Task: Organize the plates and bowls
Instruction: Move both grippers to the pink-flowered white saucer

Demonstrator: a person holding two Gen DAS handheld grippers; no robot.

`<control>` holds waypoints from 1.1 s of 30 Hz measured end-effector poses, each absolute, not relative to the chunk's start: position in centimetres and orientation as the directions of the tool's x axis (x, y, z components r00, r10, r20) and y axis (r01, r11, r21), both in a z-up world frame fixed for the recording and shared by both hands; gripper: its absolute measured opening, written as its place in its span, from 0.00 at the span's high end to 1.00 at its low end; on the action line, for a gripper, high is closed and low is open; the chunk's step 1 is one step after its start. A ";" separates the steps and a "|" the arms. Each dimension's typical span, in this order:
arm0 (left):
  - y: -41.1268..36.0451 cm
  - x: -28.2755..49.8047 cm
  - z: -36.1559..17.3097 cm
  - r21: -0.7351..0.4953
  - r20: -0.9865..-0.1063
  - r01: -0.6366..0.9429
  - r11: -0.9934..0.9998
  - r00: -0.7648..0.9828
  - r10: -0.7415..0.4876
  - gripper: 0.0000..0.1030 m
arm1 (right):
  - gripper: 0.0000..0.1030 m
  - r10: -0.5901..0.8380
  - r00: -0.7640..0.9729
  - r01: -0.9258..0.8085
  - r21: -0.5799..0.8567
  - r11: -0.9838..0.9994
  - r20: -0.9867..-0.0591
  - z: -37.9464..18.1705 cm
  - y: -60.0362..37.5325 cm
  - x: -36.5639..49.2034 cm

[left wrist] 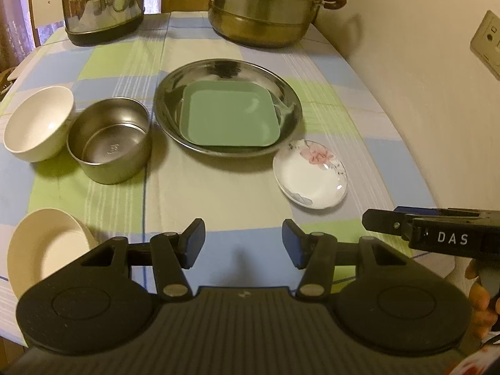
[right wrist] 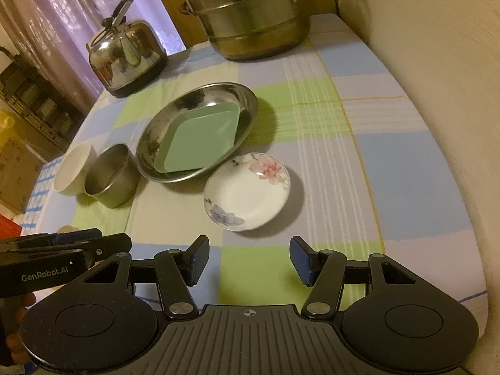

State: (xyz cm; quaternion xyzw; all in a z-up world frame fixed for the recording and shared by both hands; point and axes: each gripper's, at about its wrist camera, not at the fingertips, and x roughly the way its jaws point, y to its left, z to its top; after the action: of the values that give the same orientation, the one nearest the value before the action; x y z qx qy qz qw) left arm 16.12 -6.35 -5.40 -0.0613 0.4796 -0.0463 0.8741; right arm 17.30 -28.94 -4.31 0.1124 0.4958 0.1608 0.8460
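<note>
Both hand-held grippers hover level above the near edge of the checked surface (left wrist: pixel 237 187), side by side. Left hand-held gripper (left wrist: pixel 243 243): jaws apart, holding nothing. Right hand-held gripper (right wrist: pixel 247 261): jaws apart, holding nothing. Green square plate (left wrist: pixel 229 117) lies inside the steel plate (left wrist: pixel 175 93); floral saucer (right wrist: pixel 247 190) sits just beside it. Steel bowl (left wrist: pixel 109 140) touches the white bowl (left wrist: pixel 37 122); a cream bowl (left wrist: pixel 43 247) stands nearer the left gripper.

Cream wall (left wrist: pixel 406 78), perhaps purple curtain (right wrist: pixel 62 15)
</note>
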 end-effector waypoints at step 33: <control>-9.0 22.4 -9.6 -0.233 -0.829 0.067 0.970 0.507 -0.234 0.59 | 0.51 0.352 0.510 -0.181 0.302 0.936 -0.785 -7.9 -29.9 22.2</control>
State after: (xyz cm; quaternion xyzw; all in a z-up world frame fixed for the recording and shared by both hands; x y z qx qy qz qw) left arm 22.40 -8.97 -9.64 -0.0858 0.4887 -0.0871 0.8638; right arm 22.17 -29.92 -7.94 0.0908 0.4703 0.1541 0.8642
